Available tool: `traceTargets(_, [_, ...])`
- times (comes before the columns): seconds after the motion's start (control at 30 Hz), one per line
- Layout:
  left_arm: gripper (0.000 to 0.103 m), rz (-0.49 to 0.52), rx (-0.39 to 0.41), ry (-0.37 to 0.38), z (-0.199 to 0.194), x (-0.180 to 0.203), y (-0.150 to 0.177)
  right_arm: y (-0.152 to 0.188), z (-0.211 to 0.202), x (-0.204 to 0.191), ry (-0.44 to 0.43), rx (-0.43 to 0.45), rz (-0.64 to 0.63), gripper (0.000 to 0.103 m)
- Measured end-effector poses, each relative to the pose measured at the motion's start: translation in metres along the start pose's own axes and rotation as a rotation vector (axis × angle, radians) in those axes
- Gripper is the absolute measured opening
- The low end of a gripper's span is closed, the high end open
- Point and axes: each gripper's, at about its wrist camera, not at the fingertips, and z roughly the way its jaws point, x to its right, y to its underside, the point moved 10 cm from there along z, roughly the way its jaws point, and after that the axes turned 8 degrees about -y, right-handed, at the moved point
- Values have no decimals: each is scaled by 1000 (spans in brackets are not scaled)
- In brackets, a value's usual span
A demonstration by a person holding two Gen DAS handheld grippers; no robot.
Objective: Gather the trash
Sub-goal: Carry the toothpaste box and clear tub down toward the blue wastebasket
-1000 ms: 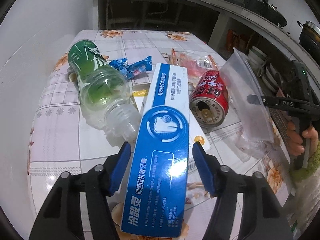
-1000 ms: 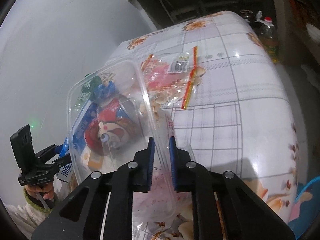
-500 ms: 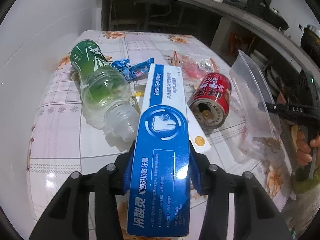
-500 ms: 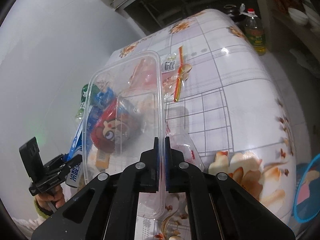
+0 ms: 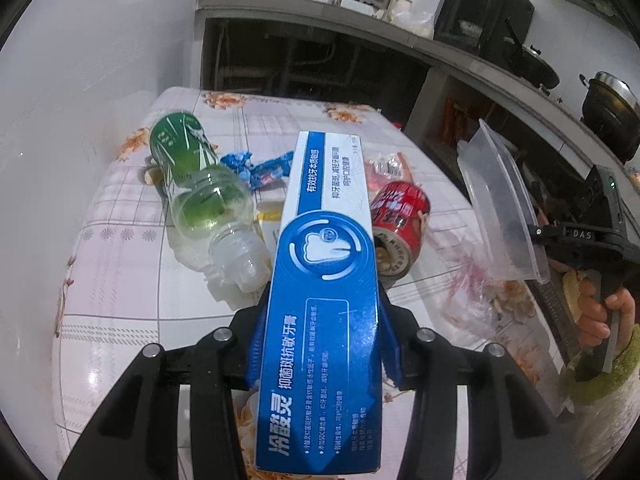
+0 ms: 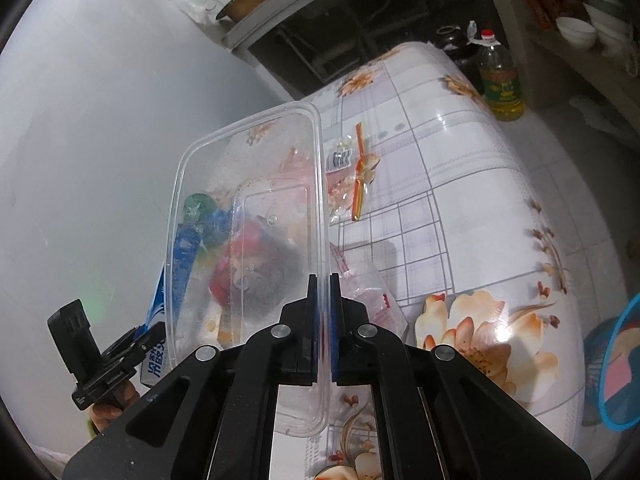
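- Two views examined. Left wrist view: the left gripper (image 5: pixel 320 340) has its blue fingers (image 5: pixel 256 344) clamped on the long sides of a blue and white toothpaste box (image 5: pixel 324 320), which is held clear of the tabletop (image 5: pixel 116 280) and points away from the camera.
- Same view: a green-labelled clear plastic bottle (image 5: pixel 200 196) lies on its side left of the box; a blue crumpled wrapper (image 5: pixel 256 166) lies just beyond it; a red can (image 5: pixel 396 224) lies on its side right of the box.
- Same view, right edge: the right gripper (image 5: pixel 536 232), held in a hand (image 5: pixel 600 308), pinches a clear plastic container (image 5: pixel 500 204) tilted on edge above the tabletop.
- Right wrist view: the right gripper (image 6: pixel 323 320) is closed on the rim of the clear plastic container (image 6: pixel 244 216), fingers (image 6: pixel 314 320) pressed on the thin wall.
- Same view: a clear snack bag with an orange strip (image 6: pixel 356 176) lies flat on the tabletop (image 6: pixel 460 184) beyond the container. The left gripper (image 6: pixel 136 348) appears at lower left with the box.
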Motion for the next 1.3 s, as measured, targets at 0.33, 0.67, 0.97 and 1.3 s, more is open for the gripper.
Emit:
traceTargets(0.33, [45,-1,48,45,-25,16,-11,5,-25,-6,-16,44,17,3])
traceTargets(0.67, [45,40,80,137,-43,67,-20,17,-73,3,-11,126,47,3])
traceTargets(0.97, [45,181,48,317,-39,180,-20,58,-181,69,106,297,200,3])
traceTargets(1.3, [45,352,-133,518,-3,341,12,152,-266,199,265,416,546,3])
